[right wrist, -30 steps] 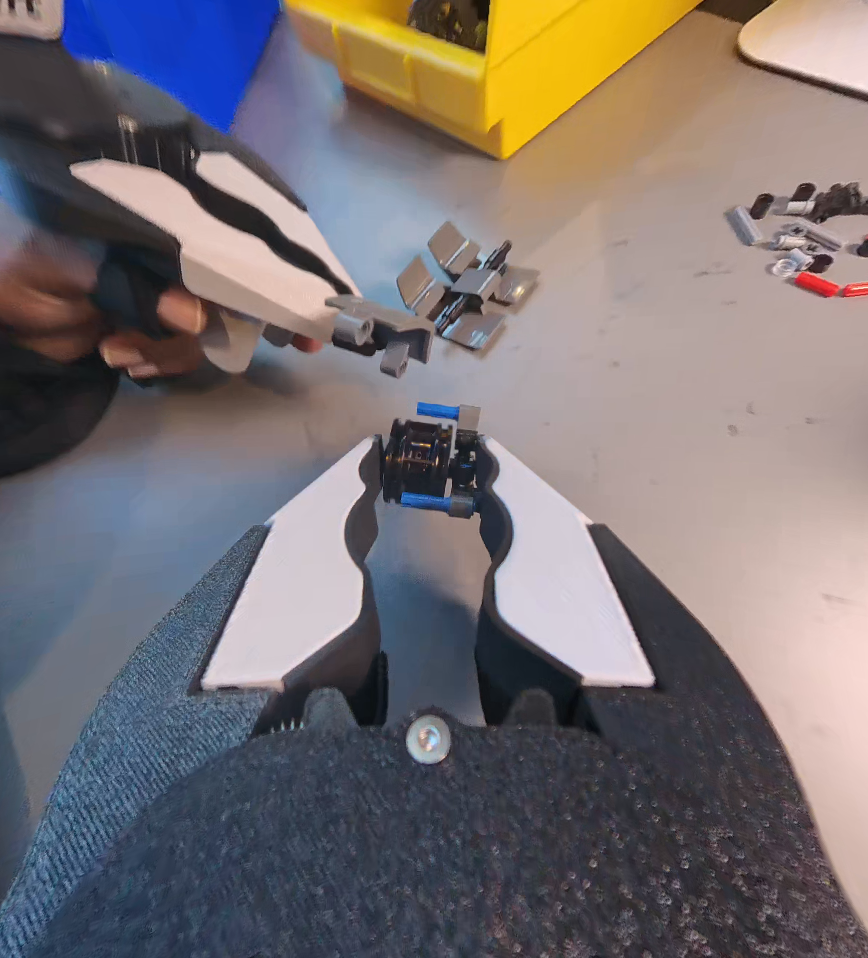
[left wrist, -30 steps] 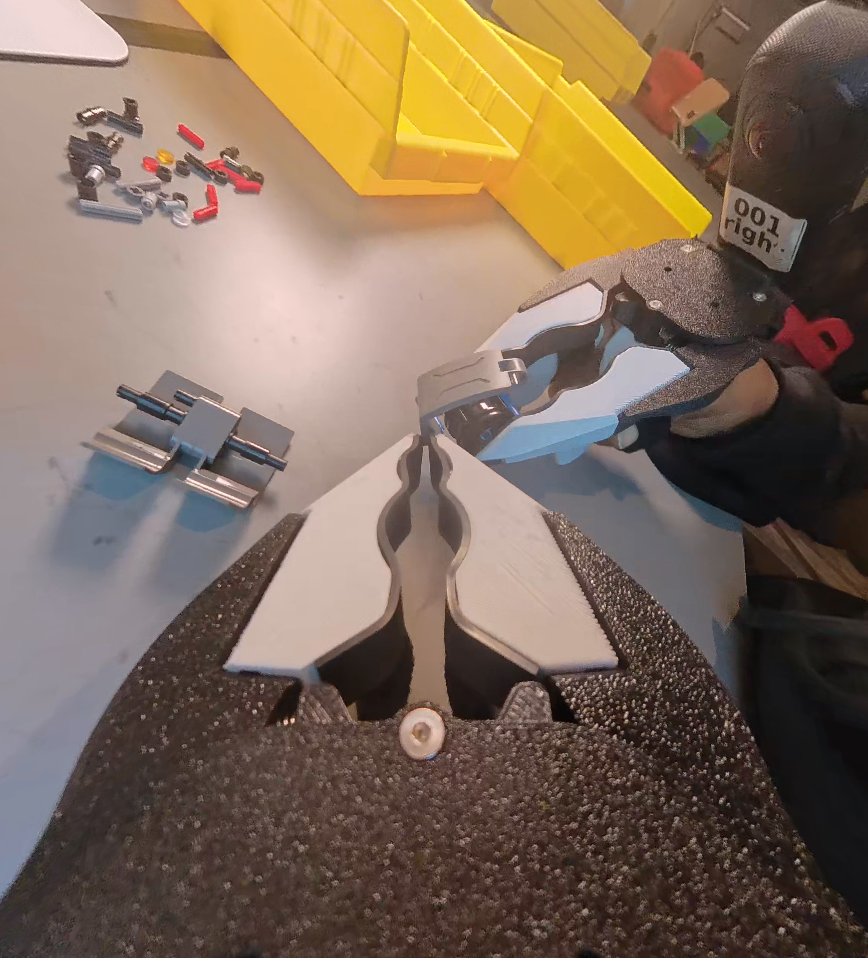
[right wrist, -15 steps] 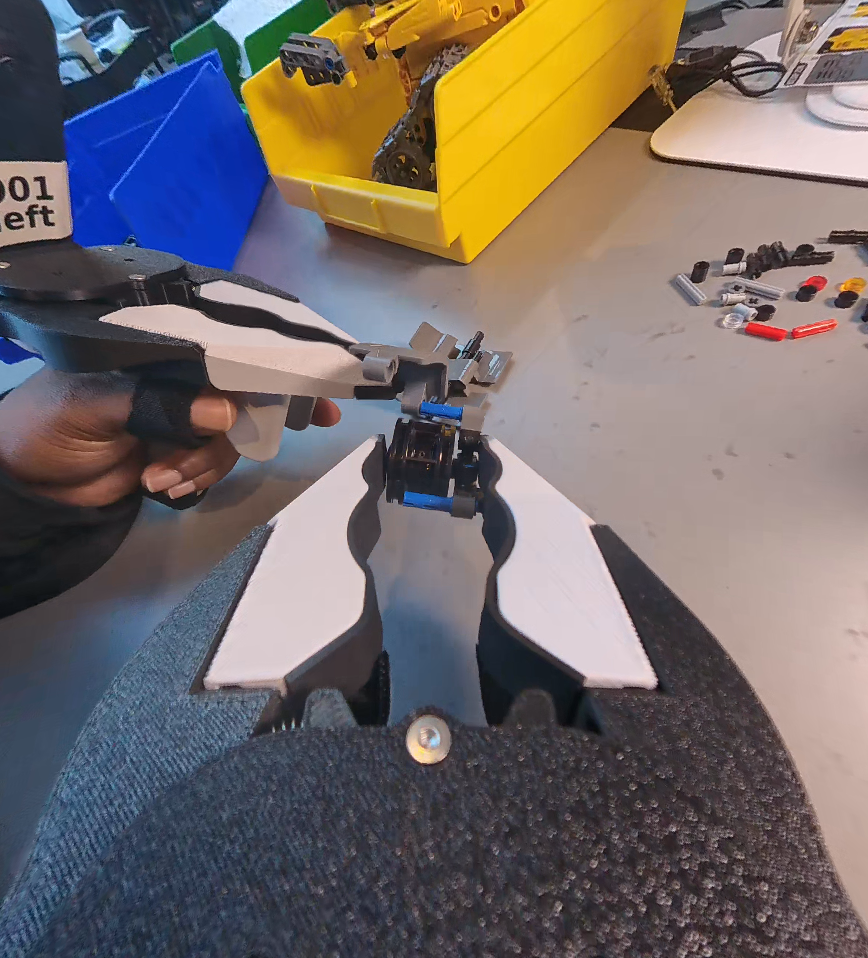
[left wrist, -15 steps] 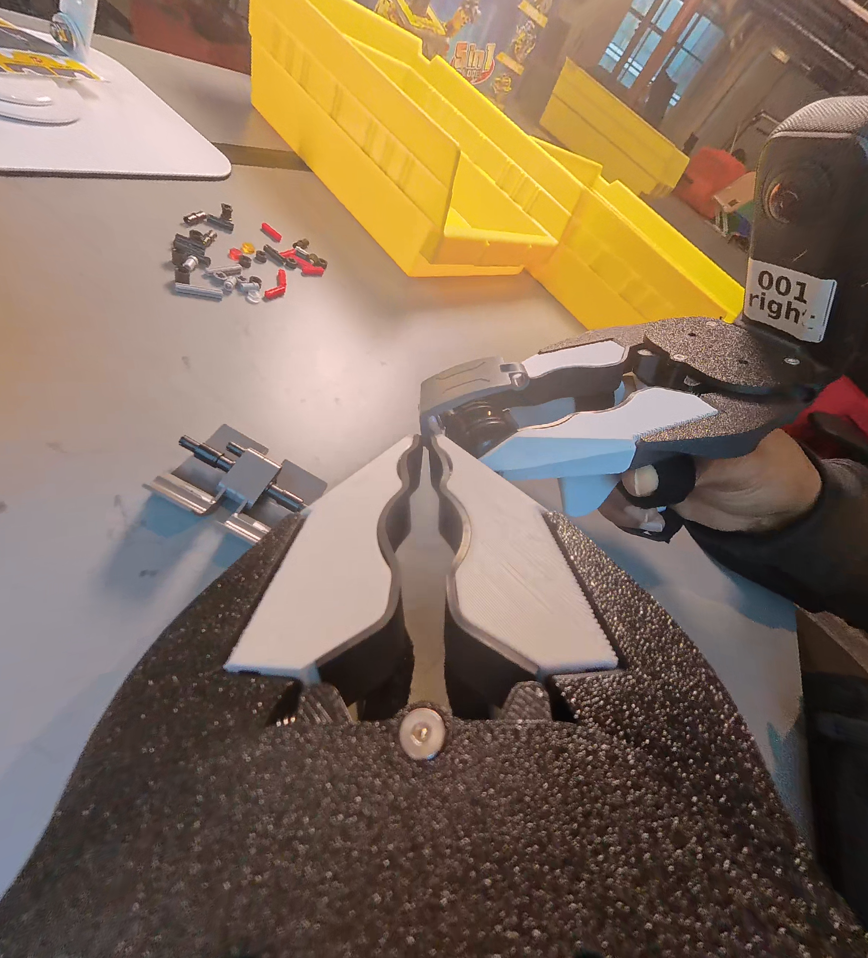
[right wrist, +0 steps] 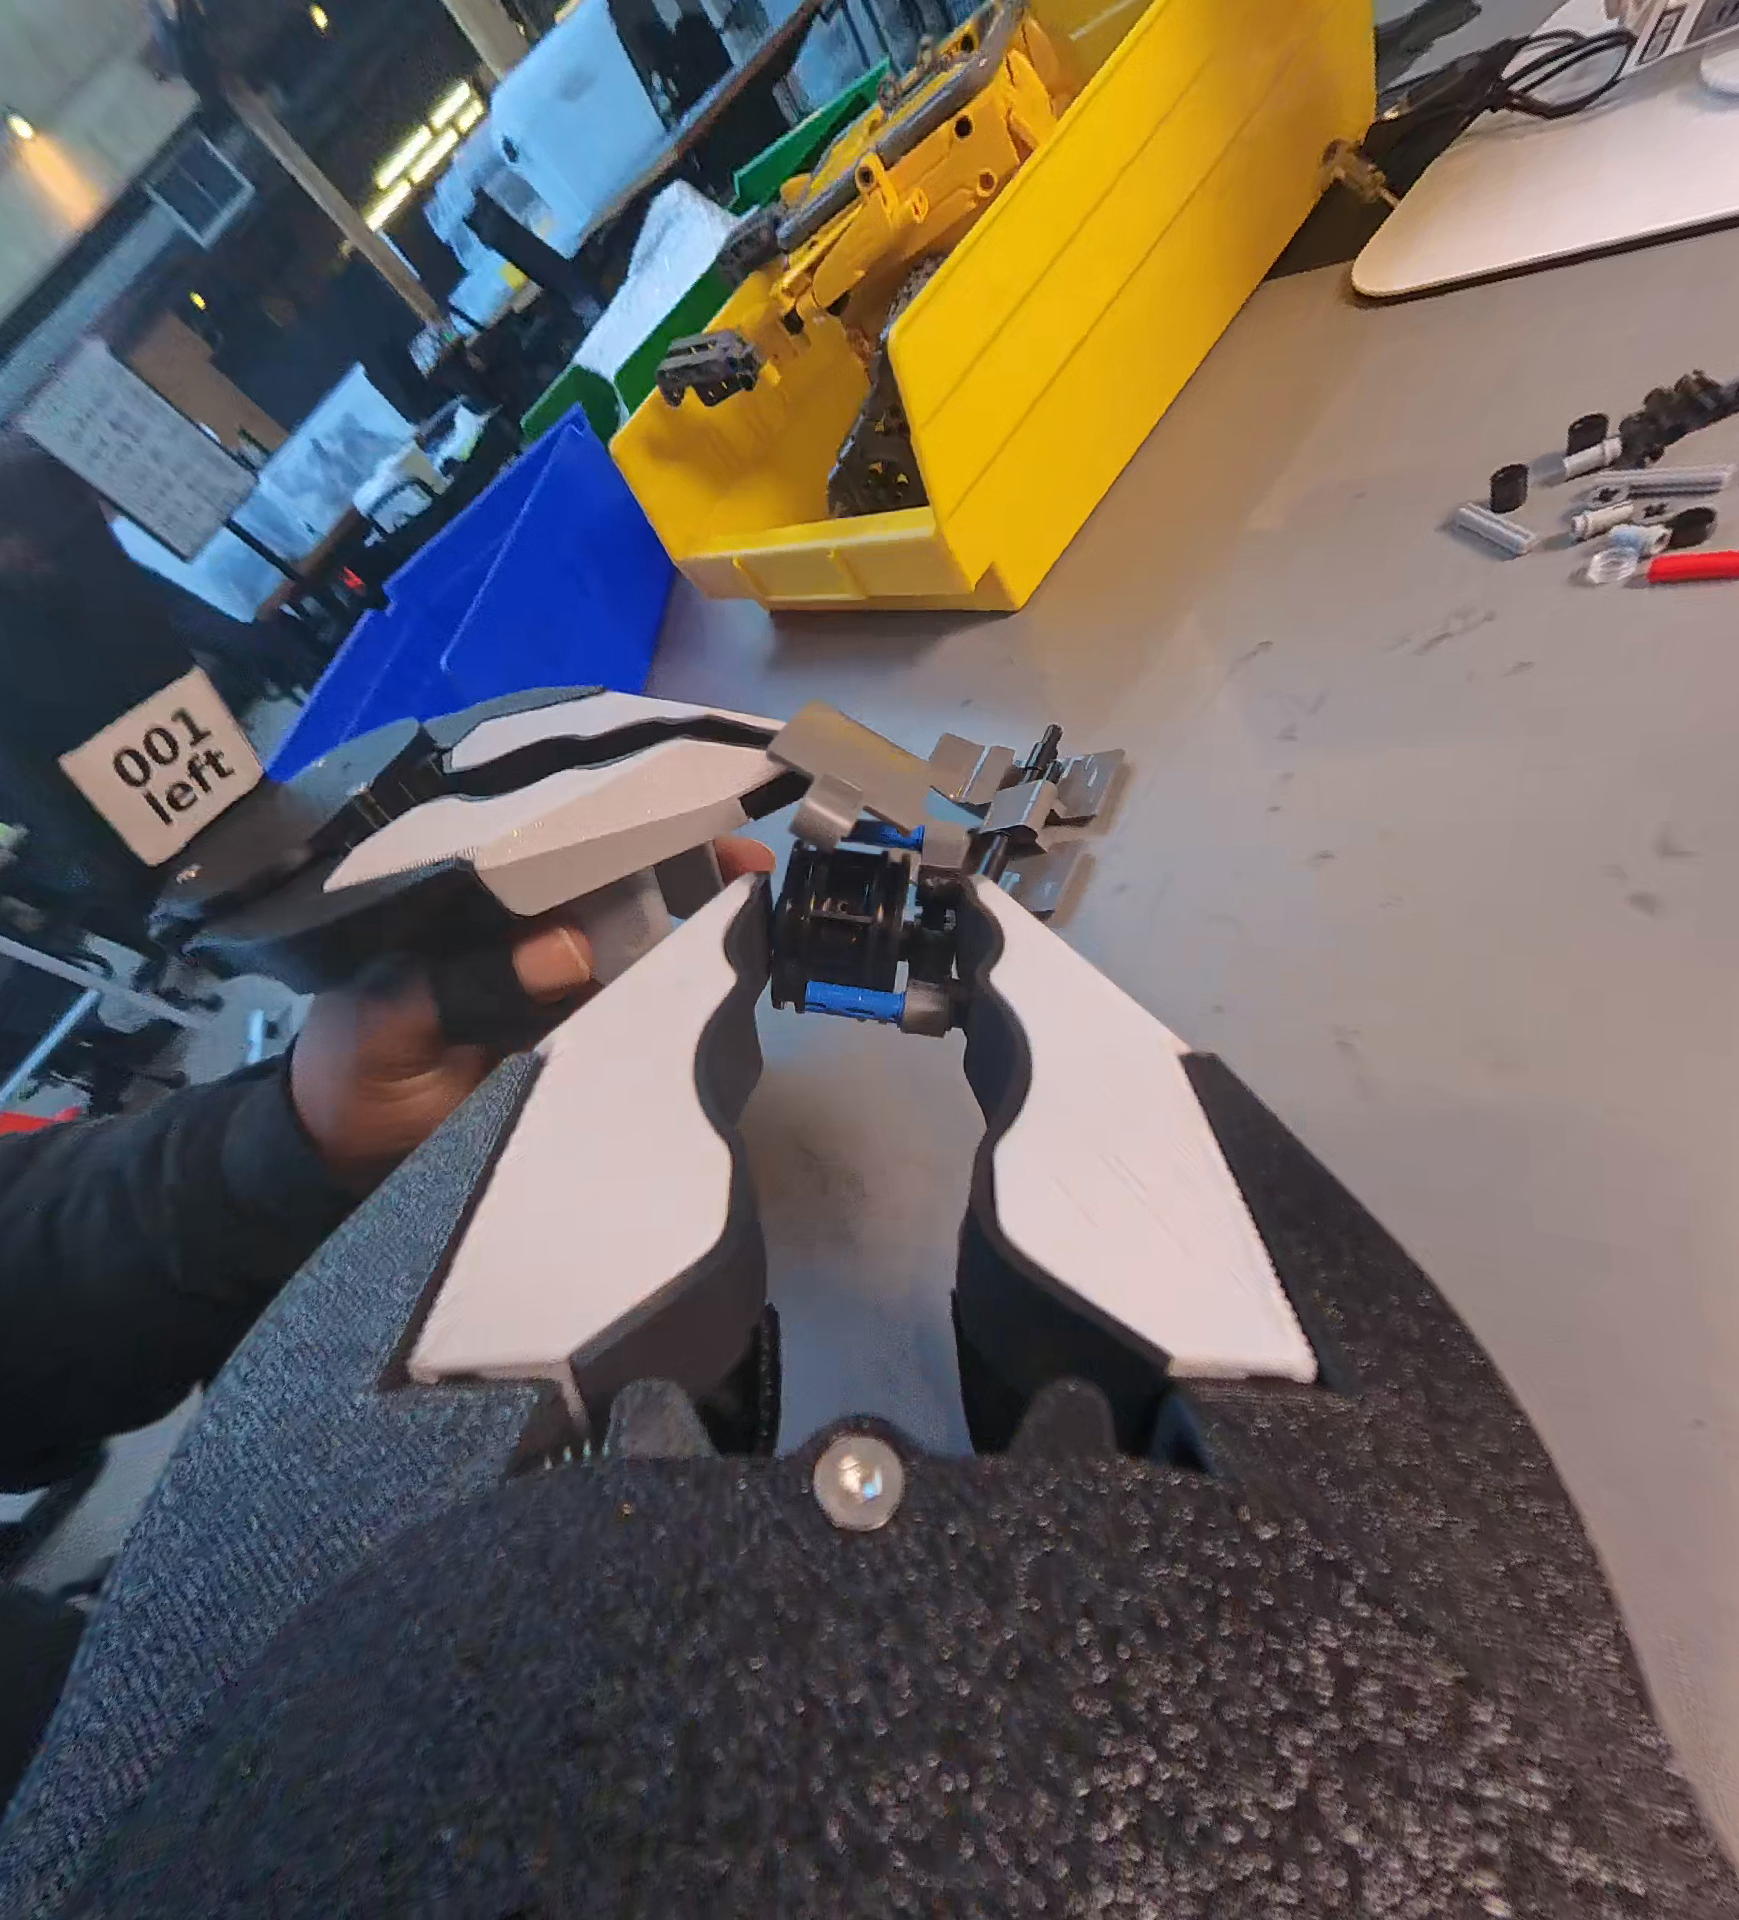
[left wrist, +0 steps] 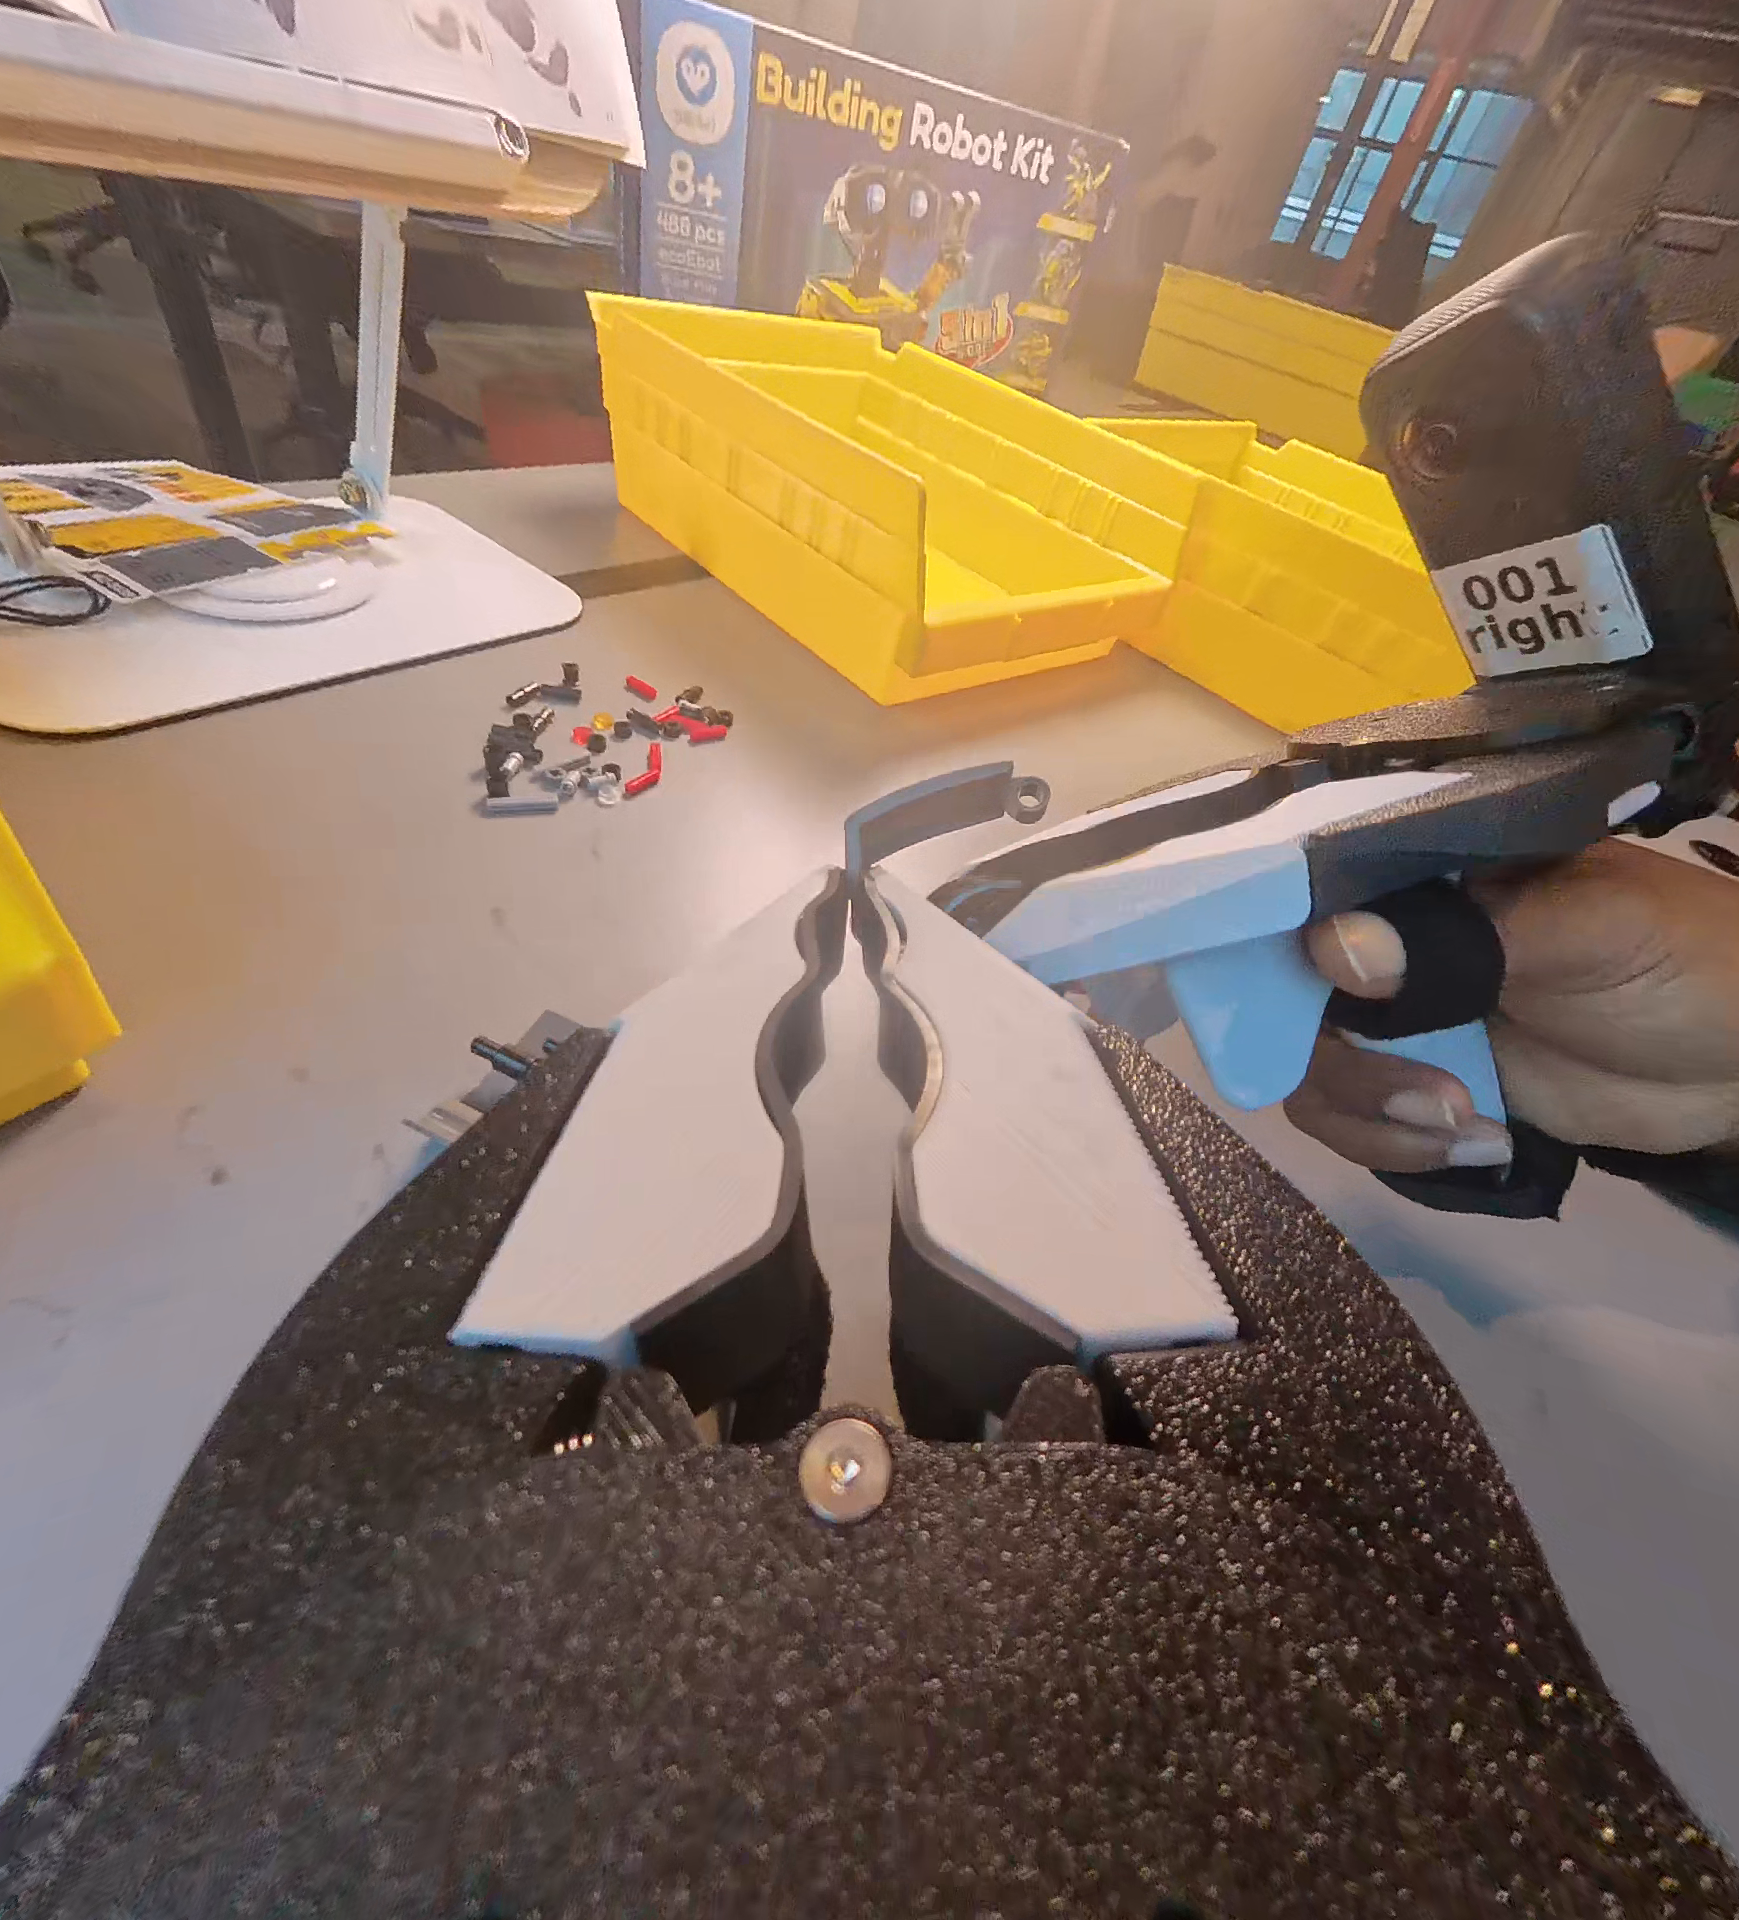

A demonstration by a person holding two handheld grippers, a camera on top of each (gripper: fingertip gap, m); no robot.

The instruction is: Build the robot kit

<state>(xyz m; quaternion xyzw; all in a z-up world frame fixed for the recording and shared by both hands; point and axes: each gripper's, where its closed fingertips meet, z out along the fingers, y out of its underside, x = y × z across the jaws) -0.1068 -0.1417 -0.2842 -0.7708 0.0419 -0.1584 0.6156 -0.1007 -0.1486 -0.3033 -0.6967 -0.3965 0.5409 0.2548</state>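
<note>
Grey tabletop (left wrist: 221,935), scuffed, ran under both of my claws, with a dim workshop behind.

Left wrist view only: my left claw (left wrist: 852,902), fingers pinched together on the end of a curved grey panel (left wrist: 932,805) that stood up past the tips. The right claw (left wrist: 958,894) reached in from the right, held by a hand (left wrist: 1571,1018). Behind them, two open yellow bins (left wrist: 906,520), the near one bare inside as far as I could see; a printed toy box (left wrist: 875,187) upright behind them; a white stand base (left wrist: 273,634) with leaflets on it.

Right wrist view only: my right claw (right wrist: 870,935), closed around a small black block with blue pins (right wrist: 849,940), held off the table. The left claw (right wrist: 777,774) came in from the left and brought the grey panel (right wrist: 844,774) just above that block; whether they touched, I could not tell. A grey winged assembly (right wrist: 1036,800) lay on the table just beyond. One yellow bin (right wrist: 1104,343) held a yellow and black built model; blue bins (right wrist: 522,592) stood beside it, contents hidden.

Both views: a scatter of small loose parts (left wrist: 600,743) (right wrist: 1665,488), black, grey and red, well apart from the claws.
</note>
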